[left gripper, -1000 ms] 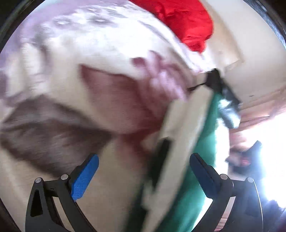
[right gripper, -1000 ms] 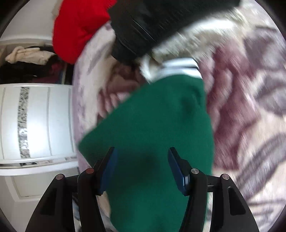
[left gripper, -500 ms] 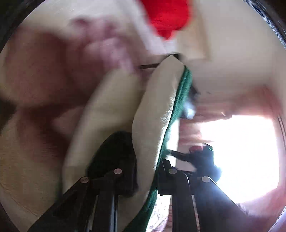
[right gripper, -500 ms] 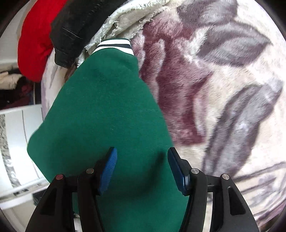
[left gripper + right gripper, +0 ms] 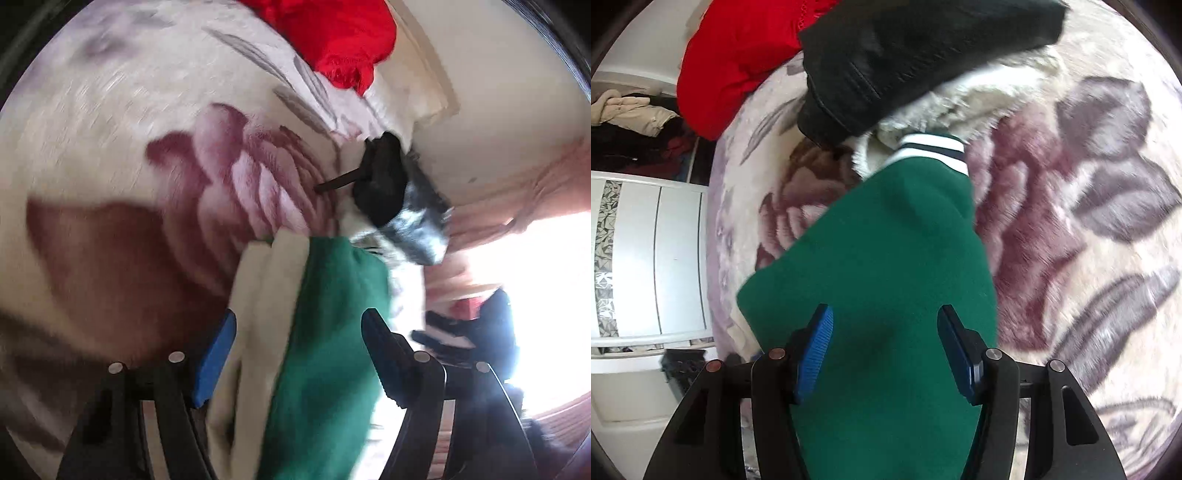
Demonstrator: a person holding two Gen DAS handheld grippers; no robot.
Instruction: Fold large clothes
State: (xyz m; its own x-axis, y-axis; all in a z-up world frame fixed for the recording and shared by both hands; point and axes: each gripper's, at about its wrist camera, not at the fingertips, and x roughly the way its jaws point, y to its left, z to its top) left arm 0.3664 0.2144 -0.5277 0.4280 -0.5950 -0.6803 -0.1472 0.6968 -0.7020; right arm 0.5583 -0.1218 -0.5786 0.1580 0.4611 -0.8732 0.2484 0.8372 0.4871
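Right wrist, green jacket (image 5: 886,258) edge near blanket (image 5: 1089,221)

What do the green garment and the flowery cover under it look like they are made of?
The dark green garment with a striped cuff looks like matte felted wool or fleece: smooth, no sheen, with a ribbed white-and-navy knit band; its cream lining looks like soft cloth. The cream floral plush blanket seems to be long-pile synthetic fur, since its fibres stand up fuzzily.

A home bedroom. A plush flower-patterned blanket (image 5: 1071,206) covers the bed, with a white panelled wardrobe (image 5: 665,258) beside it. Clothes are heaped on an open shelf (image 5: 635,122) above.
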